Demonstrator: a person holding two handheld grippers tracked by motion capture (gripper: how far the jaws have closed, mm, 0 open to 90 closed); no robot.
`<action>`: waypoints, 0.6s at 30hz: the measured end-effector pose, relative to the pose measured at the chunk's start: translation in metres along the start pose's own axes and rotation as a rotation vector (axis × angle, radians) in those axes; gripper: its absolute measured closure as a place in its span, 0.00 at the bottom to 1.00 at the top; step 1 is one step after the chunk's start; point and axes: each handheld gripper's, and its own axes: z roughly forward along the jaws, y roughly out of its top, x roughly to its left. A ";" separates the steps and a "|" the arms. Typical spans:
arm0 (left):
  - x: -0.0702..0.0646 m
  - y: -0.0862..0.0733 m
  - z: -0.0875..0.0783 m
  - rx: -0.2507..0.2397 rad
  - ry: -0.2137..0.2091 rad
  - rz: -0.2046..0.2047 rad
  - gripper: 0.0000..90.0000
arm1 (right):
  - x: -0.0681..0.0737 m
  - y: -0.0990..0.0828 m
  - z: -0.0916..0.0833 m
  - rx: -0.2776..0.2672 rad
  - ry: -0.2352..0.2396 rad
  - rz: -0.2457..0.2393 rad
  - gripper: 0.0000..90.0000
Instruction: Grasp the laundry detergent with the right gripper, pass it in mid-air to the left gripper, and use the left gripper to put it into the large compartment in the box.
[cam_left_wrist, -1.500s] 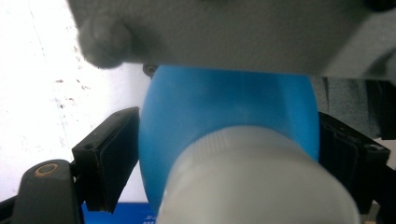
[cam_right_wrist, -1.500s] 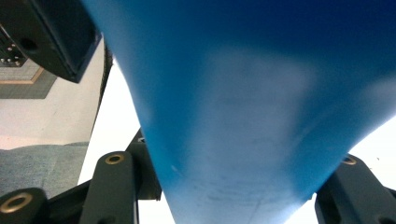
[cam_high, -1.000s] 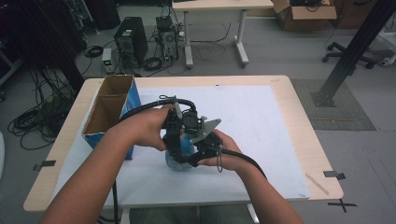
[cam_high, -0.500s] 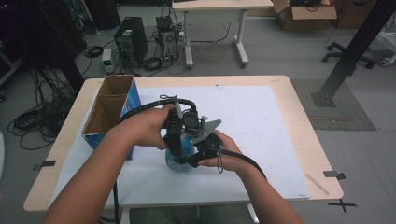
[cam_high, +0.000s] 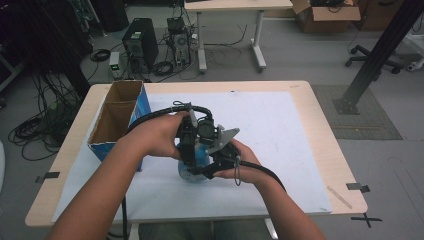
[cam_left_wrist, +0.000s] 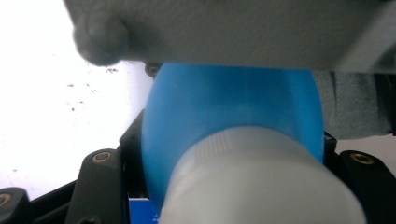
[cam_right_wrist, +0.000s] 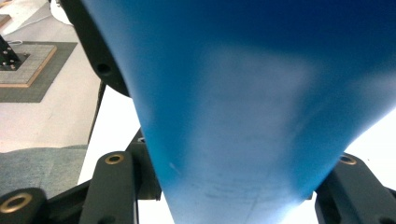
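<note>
The right claw grips the blue bottle's body to hold it steady above the table; the left claw, its jaws just closed, clamps the white cap, probably for twisting.

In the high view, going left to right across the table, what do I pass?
Cardboard box → left tongs on the blue bottle → right tongs → bare white sheet → strip of tape at the table's right edge.
</note>
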 end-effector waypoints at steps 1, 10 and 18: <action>0.000 0.000 0.000 0.000 0.000 0.000 0.43 | 0.000 0.000 0.000 0.000 0.000 0.000 0.50; -0.001 0.001 -0.001 0.003 -0.004 0.002 0.43 | 0.000 -0.003 -0.001 -0.028 0.000 -0.012 0.48; 0.002 0.003 -0.001 0.017 0.006 0.004 0.43 | -0.003 -0.009 -0.007 -0.066 -0.003 0.050 0.30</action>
